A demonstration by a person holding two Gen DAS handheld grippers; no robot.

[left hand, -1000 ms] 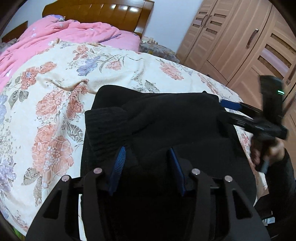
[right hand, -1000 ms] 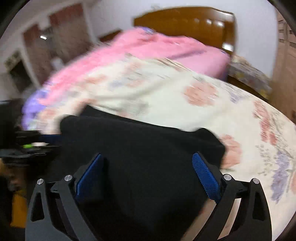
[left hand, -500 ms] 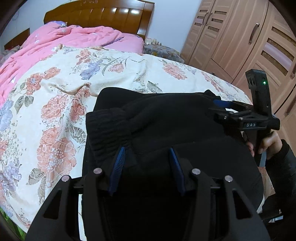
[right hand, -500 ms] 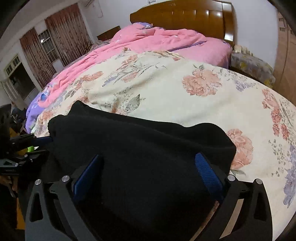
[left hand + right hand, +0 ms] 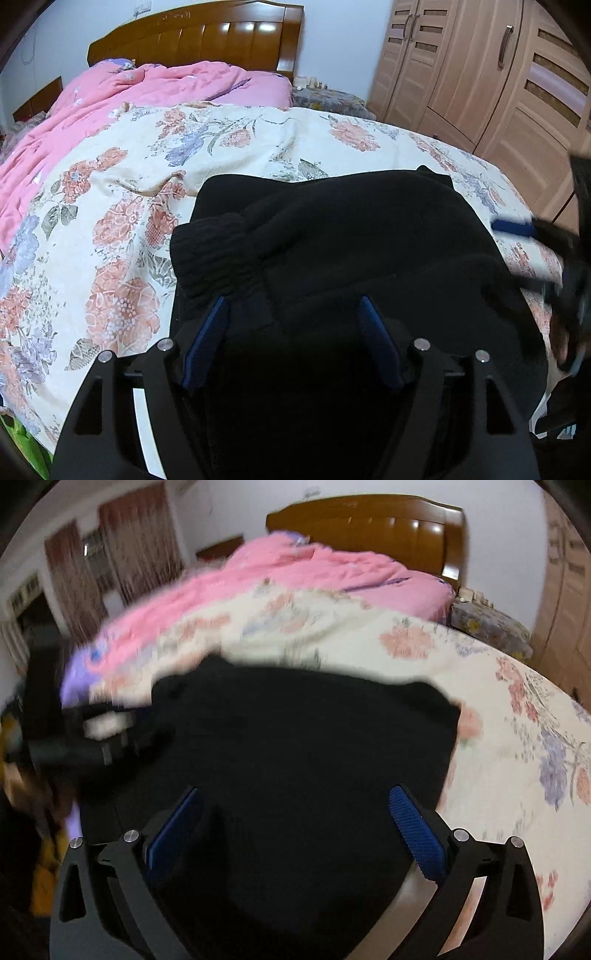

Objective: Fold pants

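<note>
The left gripper (image 5: 291,332), low in the centre of its own view, has just been spreading its blue-padded jaws; the dark cloth lies between and under them, but the pads stand clear of it, so the hold looks let go. The right gripper (image 5: 299,823), at the bottom of its blurred view, stands wide apart over the same cloth, pinching nothing. It also shows as a dark smear with one blue pad at the right edge of the left view, beside the bundle.

Out from the jaws, the black knitted pants (image 5: 343,251) fill the middle and lower part of both views as a compact, layered heap. One ribbed cuff or waistband (image 5: 210,254) lies doubled on top at centre left. The heap rests on the cream floral bedspread (image 5: 122,206), near its lower edge.

Farther out, a pink quilt (image 5: 122,96) is bunched in the upper left below the brown wooden headboard (image 5: 207,37). A light wooden wardrobe (image 5: 480,66) fills the upper right.

Judged from this, the folding seems nearly or fully done: the pants are already gathered into a short stack with both grippers released. At most a smoothing of the top layer or squaring of the edges appears left.
</note>
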